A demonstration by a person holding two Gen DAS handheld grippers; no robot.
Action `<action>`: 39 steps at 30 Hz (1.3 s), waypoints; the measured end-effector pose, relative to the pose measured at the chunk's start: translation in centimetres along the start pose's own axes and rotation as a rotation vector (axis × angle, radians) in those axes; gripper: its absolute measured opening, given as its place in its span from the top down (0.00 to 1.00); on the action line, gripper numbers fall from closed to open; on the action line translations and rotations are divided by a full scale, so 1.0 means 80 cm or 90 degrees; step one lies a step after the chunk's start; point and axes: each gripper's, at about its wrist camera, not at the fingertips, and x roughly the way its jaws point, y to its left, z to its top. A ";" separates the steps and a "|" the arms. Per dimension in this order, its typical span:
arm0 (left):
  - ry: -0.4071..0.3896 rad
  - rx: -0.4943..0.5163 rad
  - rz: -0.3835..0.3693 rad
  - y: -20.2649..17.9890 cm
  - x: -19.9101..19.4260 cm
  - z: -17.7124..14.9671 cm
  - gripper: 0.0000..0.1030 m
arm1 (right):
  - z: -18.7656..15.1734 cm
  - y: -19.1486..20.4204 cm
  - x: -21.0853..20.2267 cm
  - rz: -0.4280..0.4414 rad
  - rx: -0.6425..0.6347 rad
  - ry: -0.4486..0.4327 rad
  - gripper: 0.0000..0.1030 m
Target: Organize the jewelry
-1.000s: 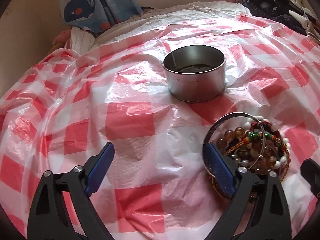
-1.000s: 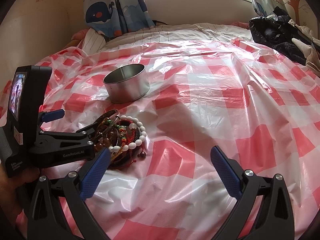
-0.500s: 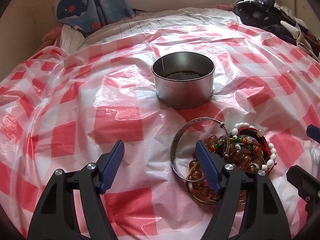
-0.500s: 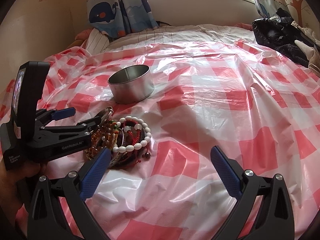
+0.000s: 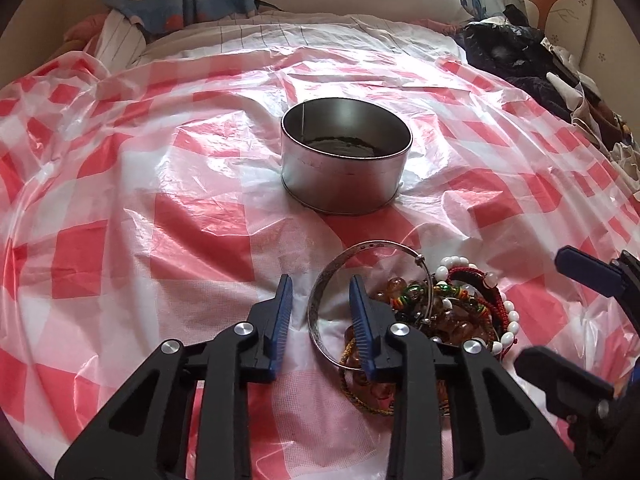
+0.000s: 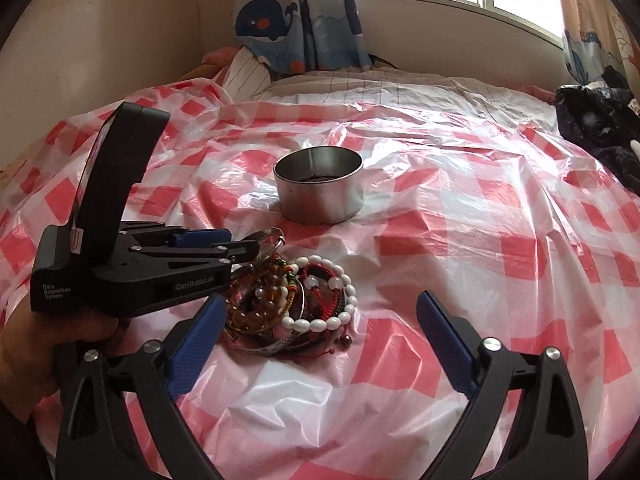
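Left claw (image 5: 320,308): narrowed to a small gap, its fingers astride the near-left rim of the bangle (image 5: 320,304); one blue pad (image 5: 362,320) stood inside the ring, the other outside. Whether the pads touched the metal cannot be told.
Left claw, right wrist view (image 6: 236,245): seen from the side, held in a hand (image 6: 52,340), its tip at the left edge of the jewelry pile.
Right claw (image 6: 320,336): wide open, holding nothing, low over the sheet just in front of the pile.
Right claw, left wrist view (image 5: 580,312): only one blue pad and black frame parts showed at the right edge.
Bangle: a thin silver ring, tilted, leaning on the left side of the pile.
Pile (image 6: 296,304): amber beads (image 5: 396,284), a white bead bracelet (image 6: 332,320) and red cords (image 5: 480,284), heaped together on the sheet, between the two claws.
Tin (image 5: 346,160): round, metal, open-topped and upright, behind the pile and apart from it; something dark lay on its bottom.
Sheet (image 6: 460,216): red and white checked plastic, wrinkled, spread over a bed.
Curtain (image 6: 280,20): blue with a whale print, hanging behind the bed.
Clothes (image 5: 516,52): a dark heap at the far right of the bed.
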 end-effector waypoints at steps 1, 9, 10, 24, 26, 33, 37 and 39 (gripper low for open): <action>0.002 0.004 0.003 -0.001 0.000 0.000 0.82 | 0.004 -0.001 0.005 0.009 -0.002 0.007 0.33; -0.005 0.024 -0.011 -0.002 -0.017 0.008 1.00 | 0.013 -0.003 0.043 0.096 0.007 0.062 0.78; -0.002 0.028 -0.013 -0.004 -0.016 0.008 1.00 | 0.013 0.000 0.046 0.102 0.004 0.067 0.81; 0.016 0.007 -0.029 0.001 -0.002 0.002 0.98 | 0.009 -0.033 0.011 0.092 0.059 0.026 0.93; 0.021 0.009 -0.028 -0.001 0.002 0.001 0.97 | 0.010 -0.036 0.011 0.087 0.060 0.025 0.93; 0.001 0.008 -0.020 -0.001 -0.003 0.004 0.94 | 0.005 -0.045 0.017 0.059 0.080 0.036 0.59; 0.000 0.013 -0.017 -0.003 -0.002 0.004 0.90 | 0.004 -0.044 0.019 0.059 0.080 0.041 0.59; -0.007 0.009 -0.011 -0.001 -0.005 0.005 0.89 | 0.002 -0.045 0.025 0.066 0.085 0.052 0.59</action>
